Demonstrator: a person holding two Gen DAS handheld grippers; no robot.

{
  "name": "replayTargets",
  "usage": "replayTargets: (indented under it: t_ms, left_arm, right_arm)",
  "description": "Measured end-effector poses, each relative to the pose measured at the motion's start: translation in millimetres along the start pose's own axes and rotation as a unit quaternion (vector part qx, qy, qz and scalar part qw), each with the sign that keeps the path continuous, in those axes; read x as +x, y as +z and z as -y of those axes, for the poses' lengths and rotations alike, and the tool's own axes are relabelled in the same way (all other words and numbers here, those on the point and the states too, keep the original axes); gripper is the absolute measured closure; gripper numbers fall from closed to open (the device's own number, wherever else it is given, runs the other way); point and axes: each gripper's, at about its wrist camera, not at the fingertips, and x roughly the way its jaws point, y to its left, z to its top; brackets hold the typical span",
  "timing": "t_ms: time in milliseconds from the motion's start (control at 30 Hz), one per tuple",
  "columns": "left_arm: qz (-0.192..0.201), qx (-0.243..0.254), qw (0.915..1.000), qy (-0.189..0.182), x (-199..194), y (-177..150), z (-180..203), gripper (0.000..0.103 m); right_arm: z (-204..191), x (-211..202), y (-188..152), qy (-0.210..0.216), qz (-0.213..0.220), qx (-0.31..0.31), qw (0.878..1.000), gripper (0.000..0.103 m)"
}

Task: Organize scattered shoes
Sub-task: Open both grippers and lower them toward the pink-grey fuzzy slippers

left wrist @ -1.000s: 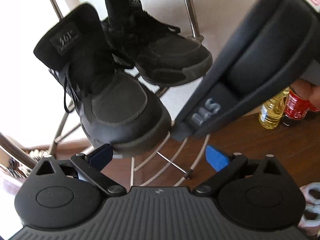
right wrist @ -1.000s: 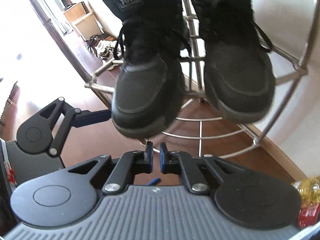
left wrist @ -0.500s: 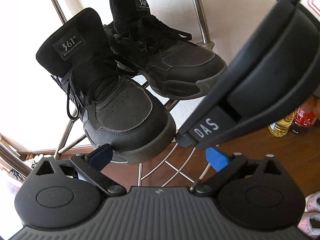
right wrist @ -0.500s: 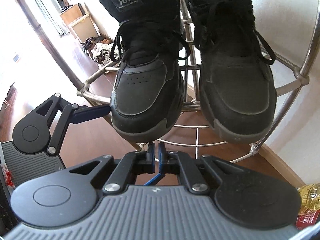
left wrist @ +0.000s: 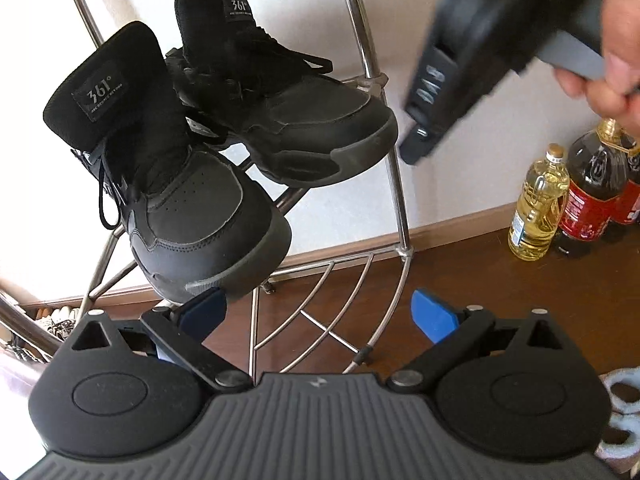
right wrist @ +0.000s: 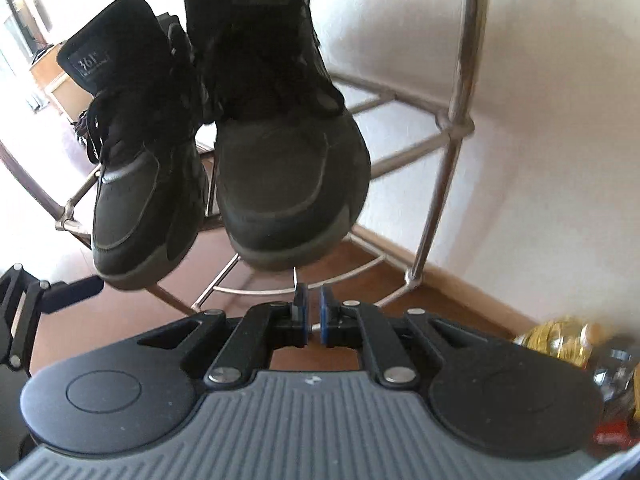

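Two black high-top sneakers sit side by side on a shelf of a chrome wire rack (left wrist: 394, 184), toes hanging over its front edge. In the left wrist view the nearer shoe (left wrist: 180, 184) is left of the farther shoe (left wrist: 304, 120). My left gripper (left wrist: 320, 312) is open, just below the nearer shoe's toe, with nothing between its blue pads. In the right wrist view both shoes, left (right wrist: 136, 184) and right (right wrist: 284, 160), stand above my right gripper (right wrist: 313, 312), which is shut and empty. A hand holds the right gripper's body (left wrist: 480, 52) at the upper right of the left wrist view.
A lower wire shelf (left wrist: 328, 312) of the rack lies over the brown wood floor. A yellow oil bottle (left wrist: 540, 208) and a dark bottle with a red label (left wrist: 588, 196) stand by the white wall. A slipper (left wrist: 624, 404) lies at the right edge.
The right gripper has swung right and up, away from the shoes, and rolled. Both shoes stay on the rack, and the left gripper stays open below the nearer toe.
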Motion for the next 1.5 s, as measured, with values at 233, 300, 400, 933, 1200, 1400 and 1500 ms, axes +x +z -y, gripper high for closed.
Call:
replayTargets:
  t_ms: [233, 300, 400, 933, 1200, 1400, 1500]
  left_arm:
    - [-0.026, -0.018, 0.9994, 0.017, 8.9, -5.5, 12.9, 0.003]
    - [-0.041, -0.034, 0.9984, 0.018, 2.7, -11.5, 16.9, 0.003]
    - [-0.071, -0.067, 0.9952, 0.008, -21.8, -27.5, 33.3, 0.003]
    - [-0.242, -0.277, 0.9299, -0.018, -219.9, -71.6, 242.1, 0.003]
    - [-0.242, -0.262, 0.9329, -0.049, -255.0, -71.5, 310.6, 0.003]
    - [-0.258, -0.28, 0.9242, -0.029, -270.0, -76.3, 339.9, 0.003]
    - [-0.285, -0.298, 0.9108, -0.018, -285.0, -70.3, 347.9, 0.003]
  right_arm:
    - [1.9, -2.0, -10.2, -0.005, 0.001, -0.03, 1.0, 0.095]
    - [14.7, -13.2, -31.5, 0.008, -0.017, -0.002, 1.0, 0.093]
    - [33.8, -31.3, -72.8, 0.025, -0.05, 0.041, 0.998, 0.09]
    - [161.3, -235.4, -290.0, -0.006, -0.187, 0.081, 0.979, 0.065]
    - [176.2, -286.9, -329.0, 0.016, -0.173, 0.121, 0.977, 0.058]
    - [152.0, -300.7, -346.6, 0.024, -0.153, 0.103, 0.983, 0.056]
    - [138.2, -313.7, -340.9, 0.03, -0.154, 0.092, 0.983, 0.049]
